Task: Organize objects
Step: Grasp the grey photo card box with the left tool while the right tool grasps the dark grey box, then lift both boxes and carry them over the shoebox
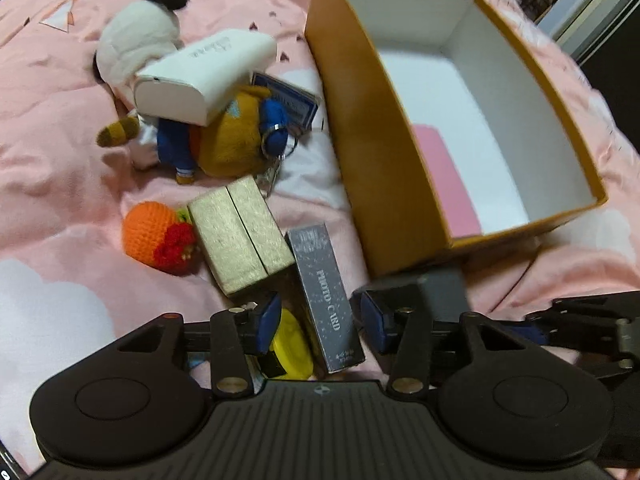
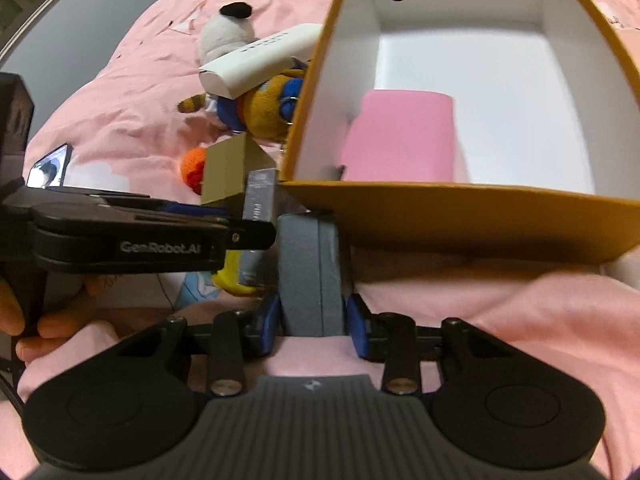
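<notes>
While clamped in the right gripper (image 2: 312,318), the grey case (image 2: 310,272) stands upright.

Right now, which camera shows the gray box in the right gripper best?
The right wrist view. The gray box stands upright between the right gripper fingers, with its front and seam plain. The left wrist view shows only a blurred dark corner of it below the orange box, partly hidden by the left gripper.

A bed (image 1: 60,128) is covered by a pink quilt (image 2: 500,320) printed with white clouds; a grey wall (image 2: 132,8) is seen at upper left
</notes>
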`<state>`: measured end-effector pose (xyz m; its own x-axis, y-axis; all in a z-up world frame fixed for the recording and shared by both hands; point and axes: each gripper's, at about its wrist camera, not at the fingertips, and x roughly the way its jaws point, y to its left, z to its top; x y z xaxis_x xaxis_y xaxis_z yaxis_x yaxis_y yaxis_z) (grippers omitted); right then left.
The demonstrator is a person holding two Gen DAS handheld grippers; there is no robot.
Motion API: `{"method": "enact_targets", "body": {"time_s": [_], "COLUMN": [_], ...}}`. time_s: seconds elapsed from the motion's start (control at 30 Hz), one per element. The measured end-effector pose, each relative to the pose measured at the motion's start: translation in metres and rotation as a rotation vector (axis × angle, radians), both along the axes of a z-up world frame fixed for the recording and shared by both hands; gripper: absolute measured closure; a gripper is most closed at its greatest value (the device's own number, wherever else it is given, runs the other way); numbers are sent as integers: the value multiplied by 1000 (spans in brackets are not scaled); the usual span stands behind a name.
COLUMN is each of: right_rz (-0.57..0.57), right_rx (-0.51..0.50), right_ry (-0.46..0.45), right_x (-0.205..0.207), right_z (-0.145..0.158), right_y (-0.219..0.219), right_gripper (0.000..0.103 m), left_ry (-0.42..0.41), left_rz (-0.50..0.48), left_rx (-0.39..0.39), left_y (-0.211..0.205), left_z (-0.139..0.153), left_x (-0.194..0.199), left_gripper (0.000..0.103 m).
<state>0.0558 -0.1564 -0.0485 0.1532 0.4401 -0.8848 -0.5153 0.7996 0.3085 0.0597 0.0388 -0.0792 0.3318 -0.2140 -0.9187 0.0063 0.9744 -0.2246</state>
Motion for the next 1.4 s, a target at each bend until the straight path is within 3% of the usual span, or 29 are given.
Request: {"method": "enact_targets", "body": {"time_s": [0.2, 0.3, 0.6, 0.67, 0.77, 1.07, 1.4], "right_rz": [-22, -15, 17, 15, 12, 6, -45], "right_rx": [18, 12, -2, 1, 10, 58, 215], "right_ry": [17, 2, -34, -23, -21, -38, -92], "right_x": [2, 6, 16, 17, 16, 10, 4], "right_z": [-2, -1, -2, -4, -4, 14, 63], "right_y": [-6, -3, 11, 11, 10, -6, -44], "right_gripper": [65, 61, 59, 65, 65, 67, 68], "left_ry": [6, 16, 18, 18, 17, -82, -179], "left_rz": [0, 0, 14, 18, 19, 44, 70], "left_rx": [38, 51, 3, -9, -11, -64, -120], "left_y": [-8, -11, -7, -6, -7, 8, 22], "left_z": [-7, -10, -11, -11, -7, 33, 72], "left_x": [7, 8, 6, 5, 1, -29, -28], "left_gripper": [49, 57, 71, 72, 74, 78, 78]}}
